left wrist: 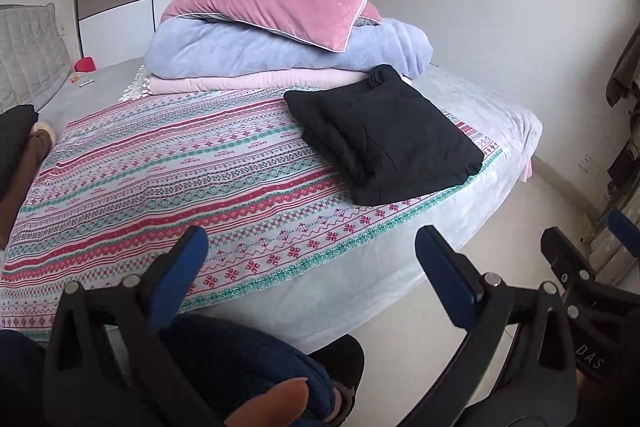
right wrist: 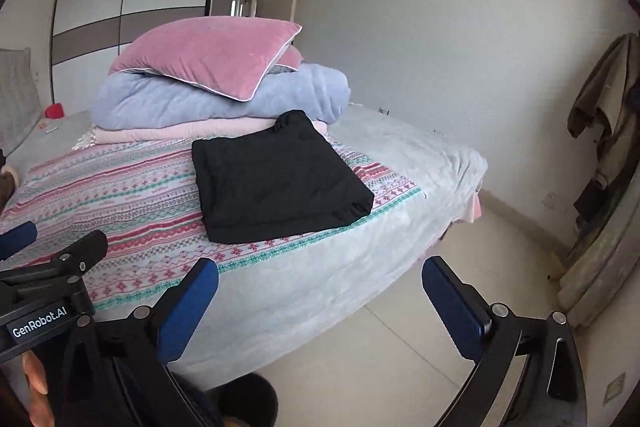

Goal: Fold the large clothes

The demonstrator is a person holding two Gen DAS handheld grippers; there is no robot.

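A black garment lies folded into a thick rectangle on the patterned sheet of the bed, near its right edge. My left gripper hangs open above the bed's near edge, well short of the garment, with nothing between its blue pads. Over the bed's corner and the floor my right gripper is also open and empty. Each gripper shows in the other's view: the right gripper at the far right, the left gripper at the far left.
A pink pillow tops a blue quilt and a pale pink blanket at the back of the bed. Dark and brown clothes lie at the left edge. Coats hang on the right wall. A person's dark blue trouser leg is below the left gripper.
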